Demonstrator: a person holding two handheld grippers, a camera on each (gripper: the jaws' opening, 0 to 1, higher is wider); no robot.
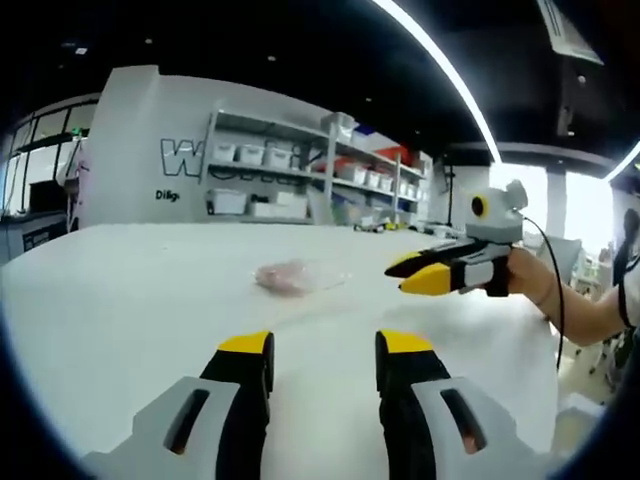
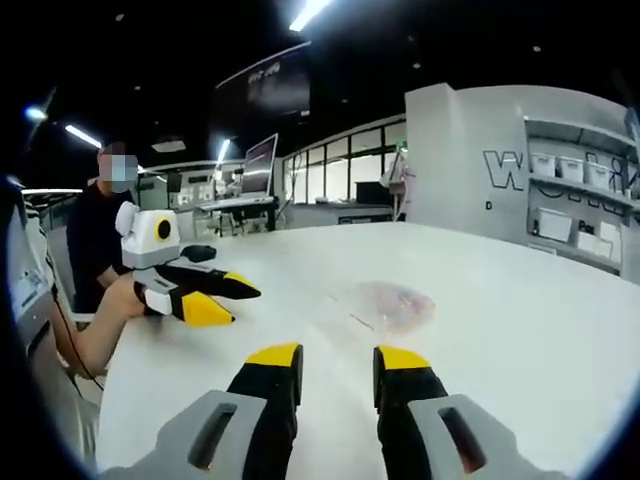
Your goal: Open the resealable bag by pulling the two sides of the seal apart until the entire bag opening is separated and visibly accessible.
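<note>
The resealable bag [image 1: 298, 276] is seen lying untouched on the white counter [image 1: 120, 300], left tongs [image 1: 322, 350] and right tongs [image 2: 338, 358] held parted and empty, apparently poised for approach.

Light comes from long ceiling strips [image 1: 440, 70] running from twelve toward three o'clock in the left gripper view, blown out to pure white. A bright window area [image 1: 520, 190] near three o'clock is overexposed too. The white table [image 1: 130, 300] reflects evenly, bright with only soft, faint shadows. In the right gripper view the ceiling is dark, with small lamps [image 2: 310, 12] at twelve and nine o'clock flaring. Straight lines bow toward the edges. The resealable bag [image 2: 385, 305] looks hazy, perhaps from glare on plastic. Distant shelves [image 1: 300, 165] are soft.
</note>
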